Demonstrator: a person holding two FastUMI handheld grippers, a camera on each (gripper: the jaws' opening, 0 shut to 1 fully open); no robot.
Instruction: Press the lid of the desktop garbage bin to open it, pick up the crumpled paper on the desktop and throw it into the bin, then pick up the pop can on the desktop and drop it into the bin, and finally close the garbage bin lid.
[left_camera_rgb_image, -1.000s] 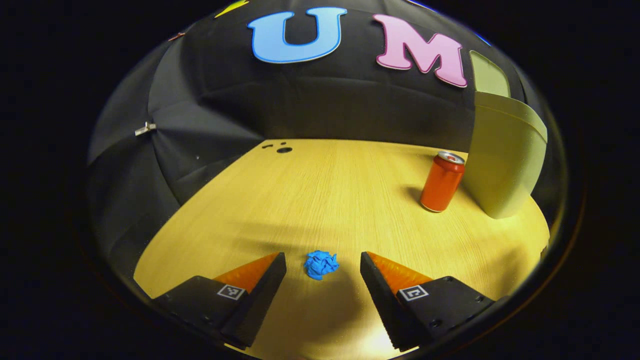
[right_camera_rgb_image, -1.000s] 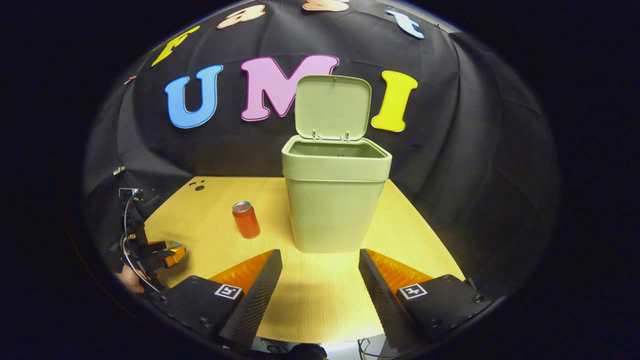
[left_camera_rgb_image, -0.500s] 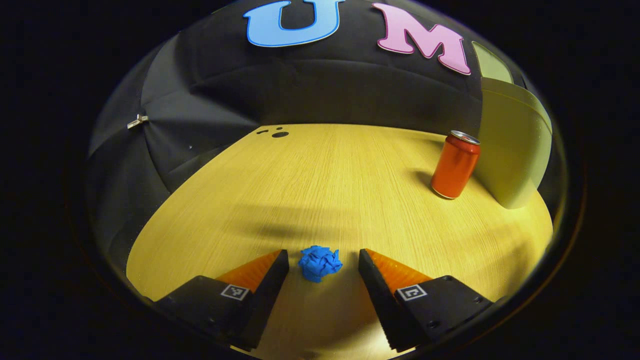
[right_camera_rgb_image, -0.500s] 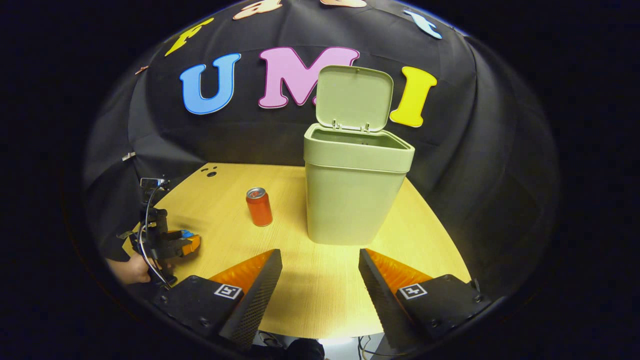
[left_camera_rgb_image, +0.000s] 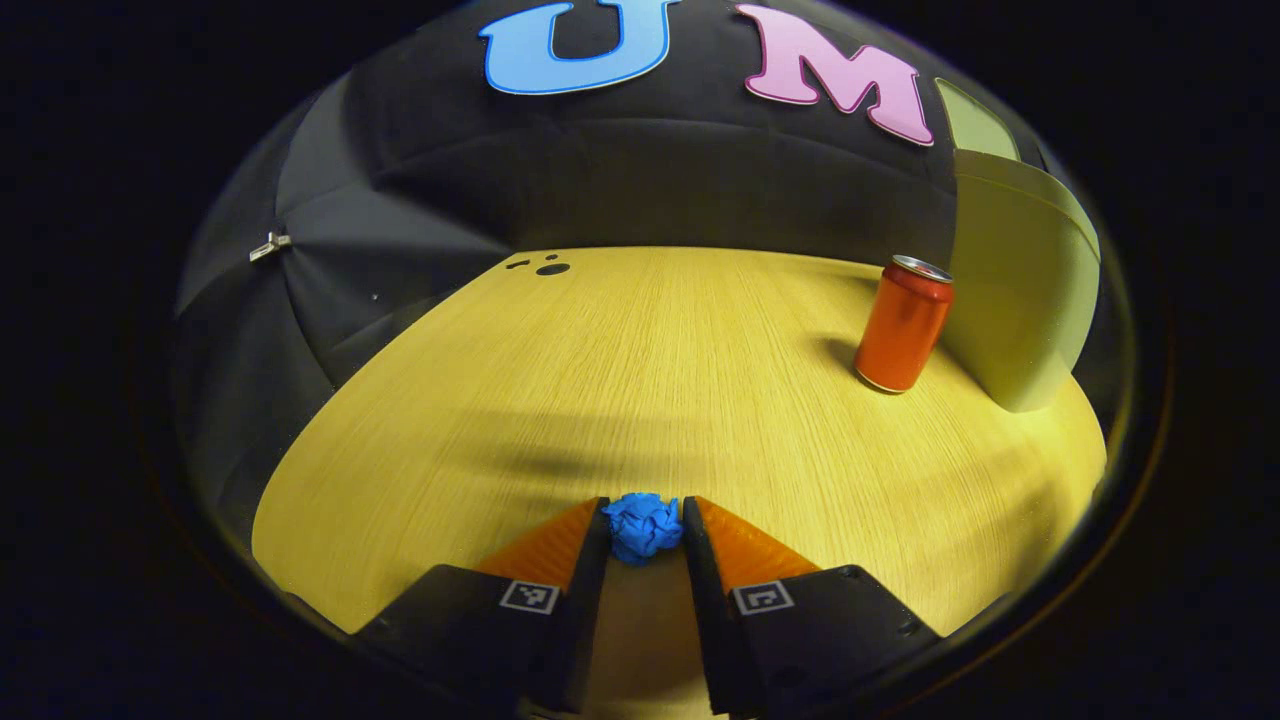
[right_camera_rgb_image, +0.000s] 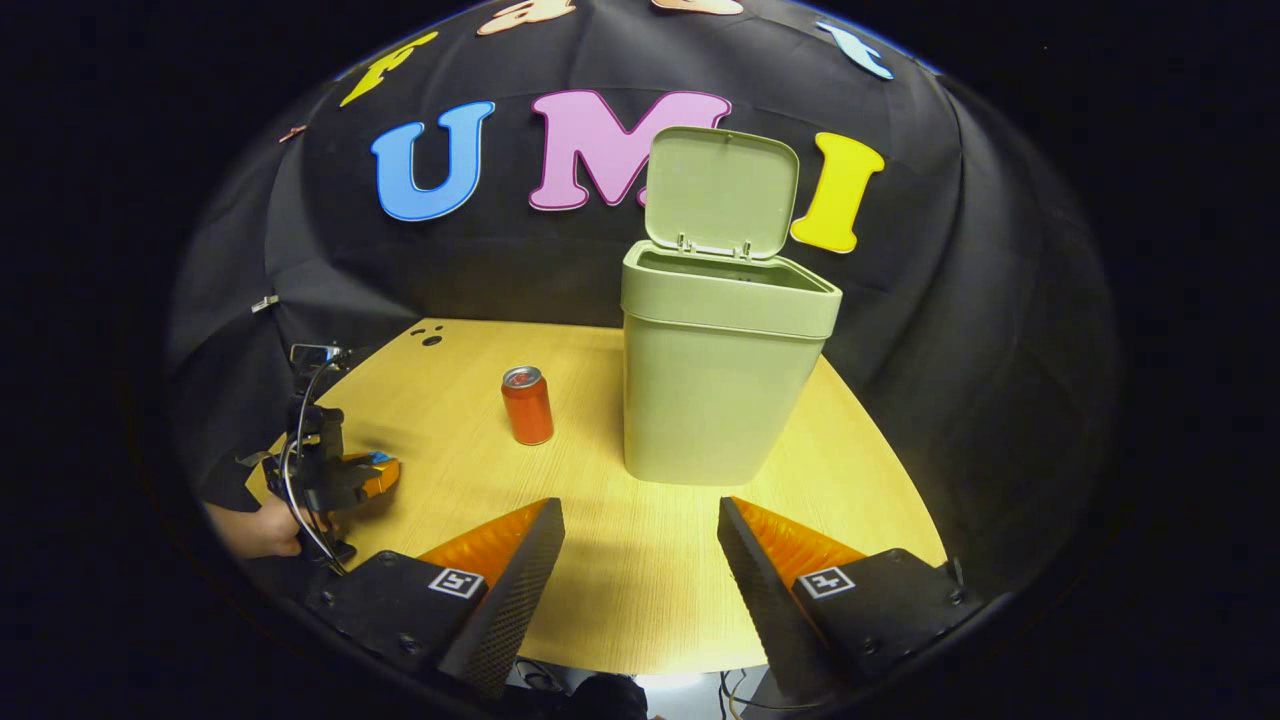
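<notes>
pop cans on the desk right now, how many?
1. The pop can stands upright on the table, just left of the open garbage bin. Anything behind the bin would be hidden.

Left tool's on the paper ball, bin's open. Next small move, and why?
Probably lift straight up off the desk. The left tool has both fingers closed against the crumpled paper, which looks to be at desk level, and the bin stands with its lid up, past the pop can. Height first should let the carry clear that can.
</notes>
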